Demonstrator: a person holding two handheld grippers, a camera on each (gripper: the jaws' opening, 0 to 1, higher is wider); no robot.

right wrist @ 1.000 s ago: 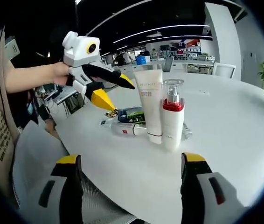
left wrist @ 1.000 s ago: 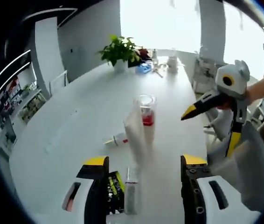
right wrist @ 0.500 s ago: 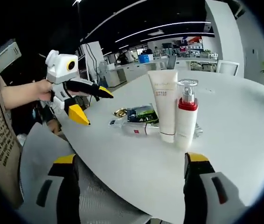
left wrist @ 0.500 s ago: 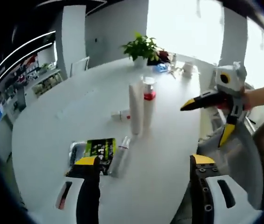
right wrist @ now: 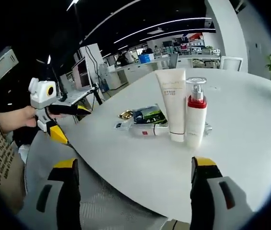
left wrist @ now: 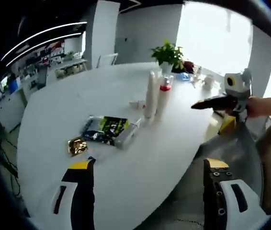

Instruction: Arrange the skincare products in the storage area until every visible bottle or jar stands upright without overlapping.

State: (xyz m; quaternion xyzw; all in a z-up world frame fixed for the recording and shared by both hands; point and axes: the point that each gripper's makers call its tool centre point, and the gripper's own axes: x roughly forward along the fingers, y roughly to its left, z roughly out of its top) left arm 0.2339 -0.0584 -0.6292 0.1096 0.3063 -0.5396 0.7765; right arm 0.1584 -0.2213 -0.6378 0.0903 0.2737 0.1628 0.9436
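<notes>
On the white table (left wrist: 54, 115) a white tube (left wrist: 151, 94) and a pump bottle with a red band (left wrist: 164, 96) stand upright, side by side. A green-and-black packet (left wrist: 106, 129), a clear bottle (left wrist: 127, 136) and a small bottle (left wrist: 136, 103) lie flat, with a gold jar (left wrist: 77, 146) beside them. My left gripper (left wrist: 147, 165) is open, back from the table edge. My right gripper (right wrist: 135, 165) is open too, nothing between its jaws. From that side the tube (right wrist: 171, 105), pump bottle (right wrist: 196, 112), packet (right wrist: 147, 116) and lying bottle (right wrist: 142, 129) show, with the left gripper (right wrist: 77, 125) off the table.
A potted plant (left wrist: 169, 53) and small items stand at the table's far end. The right gripper (left wrist: 207, 119) hangs past the table's right edge, held by a hand. Grey fabric (right wrist: 49, 158) lies below the near edge. Office desks and shelves fill the background.
Both grippers have drawn back from the products and off the table edge, so the products look smaller and farther. The products themselves have not moved.
</notes>
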